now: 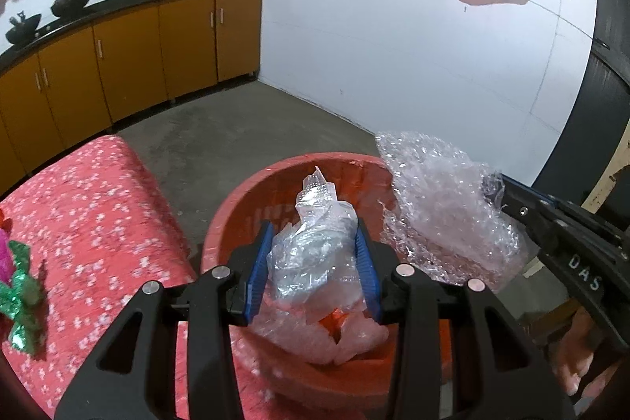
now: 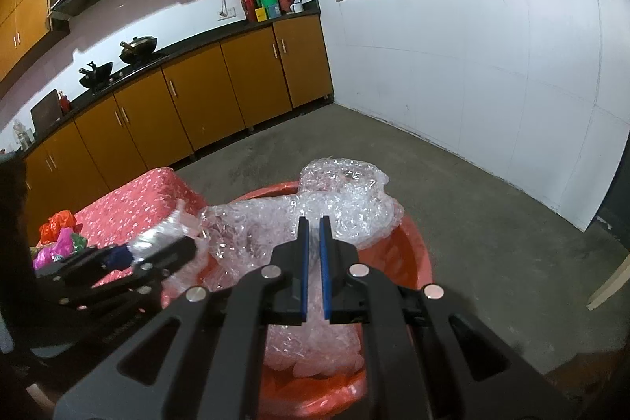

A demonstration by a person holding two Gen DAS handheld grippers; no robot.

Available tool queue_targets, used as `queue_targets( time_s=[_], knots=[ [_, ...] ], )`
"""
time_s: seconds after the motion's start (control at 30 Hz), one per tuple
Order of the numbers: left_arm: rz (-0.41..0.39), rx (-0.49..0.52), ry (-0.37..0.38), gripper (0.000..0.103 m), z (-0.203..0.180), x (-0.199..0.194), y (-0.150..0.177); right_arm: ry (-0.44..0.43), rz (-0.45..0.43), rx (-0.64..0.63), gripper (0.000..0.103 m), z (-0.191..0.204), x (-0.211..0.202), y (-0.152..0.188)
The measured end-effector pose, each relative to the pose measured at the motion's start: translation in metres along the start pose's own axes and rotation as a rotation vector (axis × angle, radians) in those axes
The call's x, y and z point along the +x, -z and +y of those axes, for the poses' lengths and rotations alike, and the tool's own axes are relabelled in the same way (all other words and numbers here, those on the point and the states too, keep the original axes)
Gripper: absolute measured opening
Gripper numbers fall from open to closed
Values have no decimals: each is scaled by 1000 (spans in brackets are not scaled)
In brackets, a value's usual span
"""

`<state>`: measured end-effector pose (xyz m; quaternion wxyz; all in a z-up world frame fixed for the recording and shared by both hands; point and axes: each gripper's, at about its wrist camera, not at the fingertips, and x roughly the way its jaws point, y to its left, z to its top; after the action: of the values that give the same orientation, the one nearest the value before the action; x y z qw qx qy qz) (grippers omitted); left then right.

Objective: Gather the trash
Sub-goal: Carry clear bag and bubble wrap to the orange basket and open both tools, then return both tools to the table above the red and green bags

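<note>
A: Status on the basin?

B: Both grippers are over it, both loaded. Left gripper is clamped on a crumpled clear bag; blue pads press it from both sides. The bag sits above the basin's near half, long axis running away from the camera, its tip standing up toward the far rim.

A: Right side?

B: Right gripper is pinched nearly closed on a big wad of bubble wrap. Only a thin fold passes between the pads; the bulk bulges out past the tips, over the basin's far rim. From the left wrist view the wad hangs at the basin's right edge, partly outside it.

A: So what does the drop turn on?

B: My read: the bag is already straight above the bowl, so the left only needs to let go. The wrap is the issue. Its mass lies ahead of the fingers and toward the rim, so the right should pull back toward the basin's centre or tilt down first, or it may spill over the edge.

A: Anything left to collect?

B: Coloured wrappers on the red cloth left of the basin, nearer the left gripper.
</note>
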<state>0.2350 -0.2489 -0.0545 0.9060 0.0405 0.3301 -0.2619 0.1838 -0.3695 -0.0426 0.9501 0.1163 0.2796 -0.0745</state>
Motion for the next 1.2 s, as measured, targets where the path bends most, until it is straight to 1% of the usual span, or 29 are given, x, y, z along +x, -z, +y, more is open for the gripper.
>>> queue_targets(
  time_s=[0.03, 0.1, 0.17, 0.23, 0.3, 0.4, 0.43, 0.47, 0.5, 0.57, 0.67, 0.7, 0.73, 0.77, 0.83, 0.9, 1.0, 1.07, 1.1, 1.2],
  knots=[
    [4, 1, 2, 44, -1, 3, 1, -6, 0, -1, 11, -2, 1, 0],
    [16, -2, 5, 51, -1, 8, 3, -14, -1, 6, 11, -6, 3, 0],
    [26, -11, 8, 53, 1, 11, 5, -17, 2, 19, 21, -10, 4, 1],
    [41, -22, 8, 55, 5, 14, 8, -9, 2, 28, 25, -14, 5, 1],
    [49, -33, 11, 57, 8, 14, 11, 3, 4, 33, 26, -18, 6, 3],
    [54, -42, 2, 58, 12, 12, 14, 25, 4, 28, 32, -19, 5, 5],
    [54, -47, -2, 58, 15, 9, 15, 32, 3, 22, 36, -18, 4, 6],
    [51, -54, -9, 58, 18, 6, 16, 43, 0, 8, 42, -15, 3, 7],
    [48, -61, -14, 60, 20, 4, 16, 50, -4, -3, 45, -14, 2, 7],
    [34, -79, -37, 63, 29, -6, 17, 59, -17, -23, 64, -8, -2, 8],
    [6, -95, -80, 66, 43, -24, 21, 44, -46, -47, 80, 9, -10, 9],
    [-3, -100, -102, 67, 50, -33, 23, 35, -51, -54, 82, 15, -12, 9],
    [-10, -105, -123, 69, 56, -40, 26, 28, -53, -61, 88, 21, -13, 8],
    [-19, -111, -143, 72, 62, -48, 28, 22, -55, -69, 92, 28, -14, 8],
    [-42, -127, -194, 73, 79, -69, 37, 4, -53, -89, 94, 42, -15, 8],
    [-59, -142, -249, 78, 95, -88, 45, -18, -47, -121, 96, 62, -15, 11],
    [-91, -162, -376, 83, 128, -126, 65, -70, -40, -162, 96, 95, -16, 16],
    [-99, -176, -456, 84, 148, -146, 76, -106, -32, -180, 96, 116, -15, 19],
    [-100, -190, -513, 85, 163, -159, 84, -125, -26, -188, 96, 129, -13, 20],
    [-96, -238, -640, 88, 200, -189, 103, -173, -9, -204, 97, 164, -8, 25]
  ],
)
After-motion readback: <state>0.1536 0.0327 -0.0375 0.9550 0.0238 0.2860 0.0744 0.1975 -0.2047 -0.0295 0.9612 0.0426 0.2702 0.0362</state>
